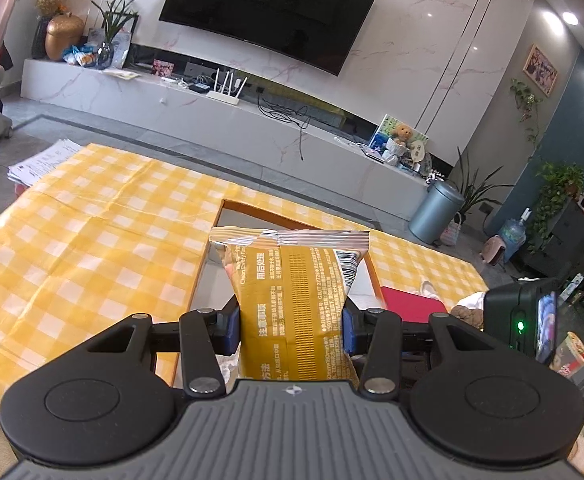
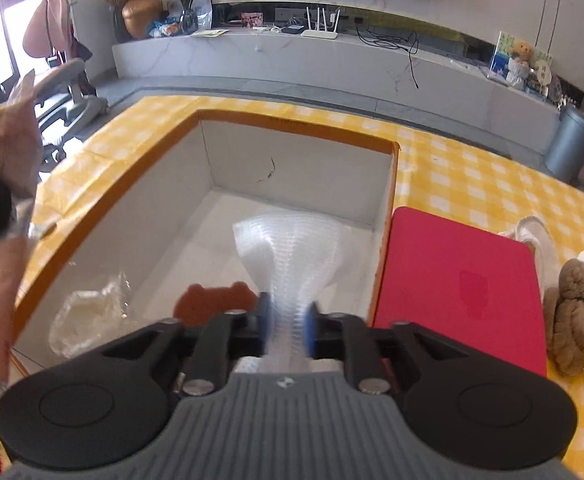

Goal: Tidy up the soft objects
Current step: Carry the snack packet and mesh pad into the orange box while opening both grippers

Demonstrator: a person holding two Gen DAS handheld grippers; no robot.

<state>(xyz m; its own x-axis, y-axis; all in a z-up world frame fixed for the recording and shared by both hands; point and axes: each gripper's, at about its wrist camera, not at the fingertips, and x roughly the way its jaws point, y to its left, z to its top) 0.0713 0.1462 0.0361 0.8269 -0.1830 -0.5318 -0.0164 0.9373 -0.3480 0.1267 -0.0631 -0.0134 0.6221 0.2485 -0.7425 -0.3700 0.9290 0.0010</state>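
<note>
Right gripper [image 2: 286, 330] pinches the bubble wrap [image 2: 288, 248] directly over the open box [image 2: 292, 128] at frame centre, while left gripper [image 1: 290, 330] clamps the wipes pack [image 1: 292, 292] upright.

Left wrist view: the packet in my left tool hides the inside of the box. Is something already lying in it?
Observer: Yes. The right wrist view shows a crumpled clear plastic bag on the floor of the box, in its near left corner.
Operator: And what is the right tool doing? I see only its edge.
Observer: The right tool points down into the box with a strip of bubble wrap between its pads. Blur hides whether they press on it.
</note>
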